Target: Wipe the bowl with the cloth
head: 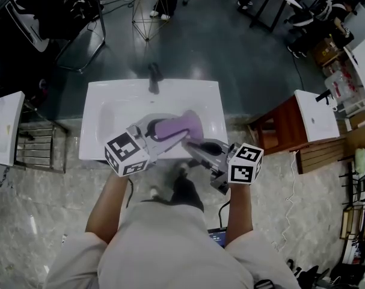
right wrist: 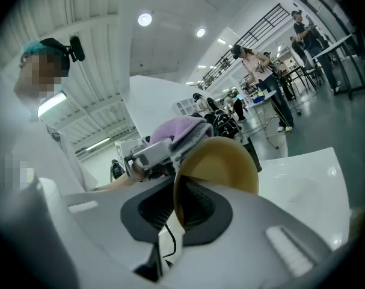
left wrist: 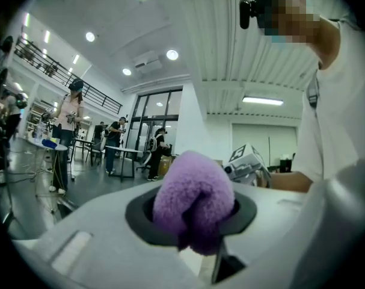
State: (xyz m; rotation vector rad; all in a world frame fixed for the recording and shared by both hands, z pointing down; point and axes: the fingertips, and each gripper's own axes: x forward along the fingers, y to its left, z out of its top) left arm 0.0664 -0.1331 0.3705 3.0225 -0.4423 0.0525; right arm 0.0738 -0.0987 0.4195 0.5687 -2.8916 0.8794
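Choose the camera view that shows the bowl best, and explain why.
Right gripper view: the tan bowl fills the centre, its rim clamped in the right gripper. In the head view the purple cloth largely covers it; the left gripper view shows the cloth, no bowl.

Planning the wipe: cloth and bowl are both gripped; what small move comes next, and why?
Probably slide the purple cloth in the left gripper across the bowl: the right gripper pinches the bowl's rim, and the cloth shows only at its upper edge.
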